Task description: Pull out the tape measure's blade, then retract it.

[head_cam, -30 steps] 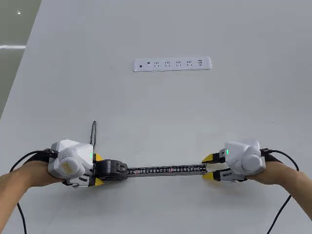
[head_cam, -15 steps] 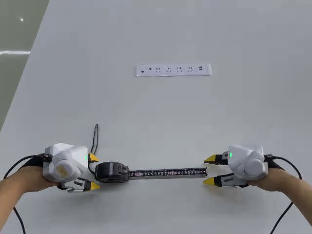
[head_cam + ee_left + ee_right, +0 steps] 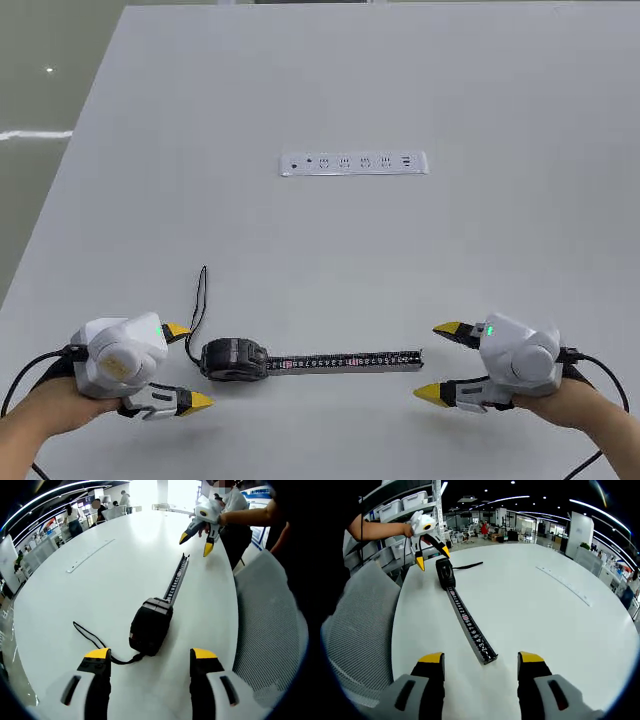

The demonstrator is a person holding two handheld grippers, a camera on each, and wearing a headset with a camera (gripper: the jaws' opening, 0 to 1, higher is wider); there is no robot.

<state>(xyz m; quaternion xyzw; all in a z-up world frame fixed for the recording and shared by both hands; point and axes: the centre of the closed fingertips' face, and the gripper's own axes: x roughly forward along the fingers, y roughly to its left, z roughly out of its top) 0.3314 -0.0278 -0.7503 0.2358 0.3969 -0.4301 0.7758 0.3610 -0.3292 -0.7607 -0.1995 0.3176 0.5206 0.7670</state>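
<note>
While a second ago the left gripper (image 3: 190, 365) squeezed the tape measure (image 3: 233, 358) and the right gripper (image 3: 435, 360) pinched the end of the blade (image 3: 345, 359), both have let go now and moved back a little. Each gripper's jaws are wide apart and hold nothing. Small black numbers run along the blade, and in the right gripper view you can read 2 up to 9. The tape measure lies flat on the white counter (image 3: 300, 250), between the two grippers. Its dark case is just in front of the left gripper, not touching. The blade's end stops just short of the right gripper. A thin black strap (image 3: 200, 295) trails from the case. Far behind lies a white power strip (image 3: 354, 162).
</note>
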